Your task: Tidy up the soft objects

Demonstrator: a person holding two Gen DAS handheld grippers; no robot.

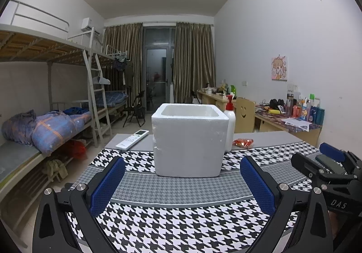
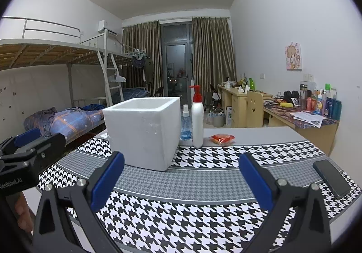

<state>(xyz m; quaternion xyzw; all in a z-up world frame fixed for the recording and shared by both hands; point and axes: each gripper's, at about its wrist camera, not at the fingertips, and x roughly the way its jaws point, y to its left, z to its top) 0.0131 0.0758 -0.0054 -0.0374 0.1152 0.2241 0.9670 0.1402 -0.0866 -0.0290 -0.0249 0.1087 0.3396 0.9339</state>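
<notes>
On my houndstooth mat (image 1: 181, 219) nothing sits close. At middle left of my left view a remote (image 1: 132, 139) lies on the grey table (image 1: 271, 138). A pump bottle (image 2: 197, 120) stands mid-frame in my right view with a small spray bottle (image 2: 186, 126) just left of it. A phone (image 2: 331, 178) lies at lower right. Bunk beds (image 1: 45, 85) fill the left, a cluttered desk (image 2: 301, 117) the right.

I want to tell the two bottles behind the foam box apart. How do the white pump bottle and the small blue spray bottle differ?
The white pump bottle is taller than the small spray bottle. The pump bottle is opaque white with a red pump; the spray bottle is clear, blue-tinted, with a pale nozzle. The pump bottle stands to the right, the spray bottle right beside the foam box. Both stand upright on the table.
</notes>
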